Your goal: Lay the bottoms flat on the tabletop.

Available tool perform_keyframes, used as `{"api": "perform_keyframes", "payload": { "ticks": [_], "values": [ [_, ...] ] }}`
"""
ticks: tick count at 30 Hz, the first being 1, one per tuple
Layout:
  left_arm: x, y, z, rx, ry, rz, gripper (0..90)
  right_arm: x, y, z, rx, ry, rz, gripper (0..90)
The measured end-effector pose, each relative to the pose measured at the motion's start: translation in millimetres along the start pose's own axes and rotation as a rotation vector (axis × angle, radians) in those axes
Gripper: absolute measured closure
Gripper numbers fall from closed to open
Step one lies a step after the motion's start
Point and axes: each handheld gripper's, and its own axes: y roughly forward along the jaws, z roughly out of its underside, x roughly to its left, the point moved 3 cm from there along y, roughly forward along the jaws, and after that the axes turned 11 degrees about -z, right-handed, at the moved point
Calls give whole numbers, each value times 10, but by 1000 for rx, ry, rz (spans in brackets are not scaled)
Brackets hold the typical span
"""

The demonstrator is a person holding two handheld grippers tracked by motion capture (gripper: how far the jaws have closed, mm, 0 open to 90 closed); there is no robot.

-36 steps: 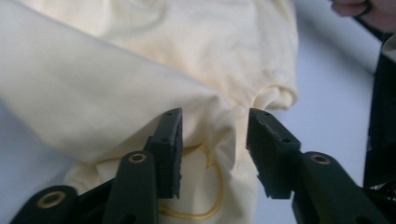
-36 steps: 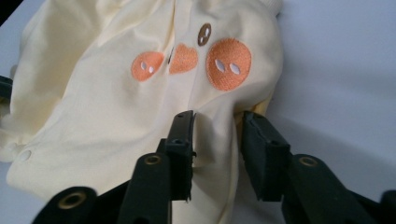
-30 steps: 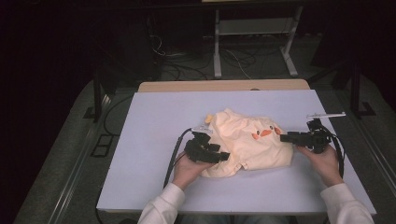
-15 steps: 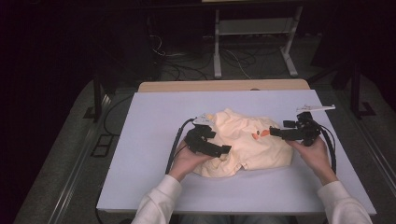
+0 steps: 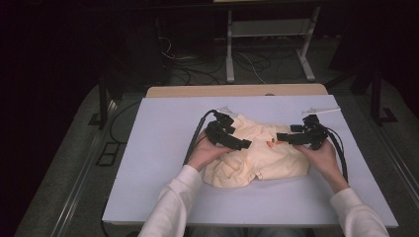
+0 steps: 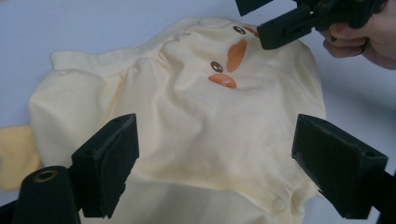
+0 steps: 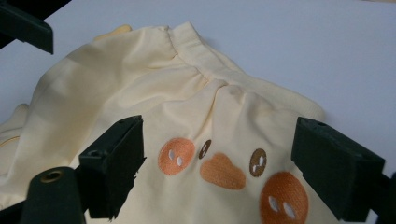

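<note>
High view: my left hand-held gripper (image 5: 236, 142) jaws wide, just opened, nothing clamped, over yellow garment (image 5: 262, 158) at its 9 o'clock edge. My right hand-held gripper (image 5: 289, 138) likewise wide, just opened, at 3 o'clock. Garment crumpled mid white tabletop (image 5: 148, 148), orange face print (image 7: 219, 172) up.

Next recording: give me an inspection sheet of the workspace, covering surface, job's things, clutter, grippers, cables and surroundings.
Surface: white table top, wooden edge at the far side.
Job's things: pale yellow garment lying crumpled mid-table, its orange embroidered face upward.
Clutter: nothing seen.
Grippers: left hand-held gripper and right hand-held gripper both over the garment; their jaws have just been opening and stand apart with nothing pinched between them.
Cables: a black cable trails from the left hand-held gripper across the table; another loops from the right one.
Surroundings: dark room, white stand and floor wires behind the table.
</note>
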Motion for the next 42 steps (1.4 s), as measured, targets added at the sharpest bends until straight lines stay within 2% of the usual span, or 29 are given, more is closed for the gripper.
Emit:
{"api": "perform_keyframes", "payload": {
  "ticks": [4, 5, 8, 9, 12, 13, 15, 20, 22, 25, 28, 29, 30, 33, 34, 35, 36, 37, 38, 40, 41, 42],
  "values": [
    [139, 148, -45, 26, -34, 5, 201, -35, 62, -7, 21, 11, 1, 198],
    [179, 186, -47, 32, -43, 12, 243, -58, 82, -11, 25, 17, -2, 229],
    [286, 291, -34, 49, -56, 8, 268, -75, 93, -11, 26, 23, -3, 265],
    [325, 322, -24, 51, -61, 4, 307, -90, 99, -7, 33, 34, -7, 286],
    [439, 416, 27, 58, -86, -5, 322, -119, 108, 6, 40, 43, -7, 312],
    [497, 471, 64, 71, -96, -24, 332, -141, 109, 19, 49, 47, -1, 320],
    [532, 502, 86, 80, -102, -34, 332, -151, 107, 24, 52, 55, 3, 327],
    [586, 593, 140, 108, -97, -58, 339, -217, 105, 52, 61, 69, 20, 378],
    [588, 636, 167, 132, -77, -73, 339, -225, 103, 57, 66, 73, 24, 378],
    [593, 653, 176, 123, -82, -81, 346, -247, 103, 76, 78, 68, 42, 381],
    [566, 660, 179, 129, -51, -105, 360, -273, 105, 98, 93, 63, 55, 400],
    [547, 666, 183, 127, -46, -107, 392, -284, 110, 111, 102, 64, 56, 412],
    [524, 668, 188, 126, -29, -122, 447, -291, 123, 130, 115, 59, 49, 449],
    [511, 670, 191, 126, -22, -131, 584, -277, 163, 158, 156, 40, 39, 582],
    [494, 679, 195, 115, -7, -160, 621, -271, 183, 168, 172, 35, 34, 628],
    [495, 676, 200, 115, 1, -174, 667, -264, 202, 178, 187, 38, 30, 665],
    [495, 676, 200, 115, 1, -174, 698, -264, 202, 178, 187, 38, 30, 665],
    [491, 678, 212, 101, -10, -180, 734, -251, 228, 182, 200, 35, 24, 755],
    [494, 676, 234, 81, -23, -185, 781, -245, 231, 178, 203, 34, 23, 784],
    [524, 675, 289, 42, -76, -134, 844, -239, 233, 174, 200, 39, 12, 819],
    [538, 674, 308, 26, -99, -125, 853, -235, 233, 174, 202, 39, 11, 828],
    [544, 673, 316, 20, -102, -120, 853, -235, 233, 174, 202, 39, 11, 828]
  ]
}}
